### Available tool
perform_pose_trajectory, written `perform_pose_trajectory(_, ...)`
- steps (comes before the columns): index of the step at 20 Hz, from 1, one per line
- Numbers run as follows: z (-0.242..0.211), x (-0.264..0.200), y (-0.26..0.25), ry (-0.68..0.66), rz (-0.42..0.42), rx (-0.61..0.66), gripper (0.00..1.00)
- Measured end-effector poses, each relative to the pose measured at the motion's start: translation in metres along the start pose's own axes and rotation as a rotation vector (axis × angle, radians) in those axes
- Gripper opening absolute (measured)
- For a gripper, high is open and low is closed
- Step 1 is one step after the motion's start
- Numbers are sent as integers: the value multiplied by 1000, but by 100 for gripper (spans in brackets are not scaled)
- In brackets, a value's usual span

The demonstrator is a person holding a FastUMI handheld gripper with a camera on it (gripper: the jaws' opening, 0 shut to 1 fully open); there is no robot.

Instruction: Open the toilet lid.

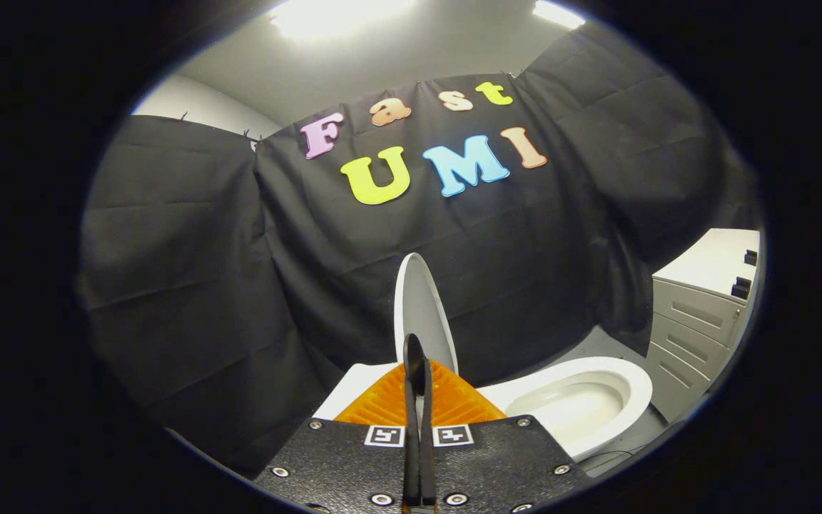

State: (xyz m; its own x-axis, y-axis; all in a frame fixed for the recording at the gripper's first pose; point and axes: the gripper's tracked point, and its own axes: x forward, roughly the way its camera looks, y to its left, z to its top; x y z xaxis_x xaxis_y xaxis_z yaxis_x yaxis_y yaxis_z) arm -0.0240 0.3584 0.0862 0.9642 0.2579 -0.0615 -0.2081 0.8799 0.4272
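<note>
Hand-held gripper (417, 357) clenched: its two fingers run side by side, tips meeting with hardly a gap. The fingertips overlap the lower edge of the toilet lid (419, 307); whether they pinch it or merely sit before it, cannot tell. Toilet lid stands raised, near upright, edge-on just beyond the fingers against the black cloth wall (240, 271). Toilet bowl (582, 400) lies open to the right of the fingers, seat ring exposed. A drawer cabinet (696, 321) stands farther right, near the bowl.
</note>
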Motion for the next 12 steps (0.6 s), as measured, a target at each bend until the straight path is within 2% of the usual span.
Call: perform_pose_trajectory(12,-31,10,73,18,90,-73,0)
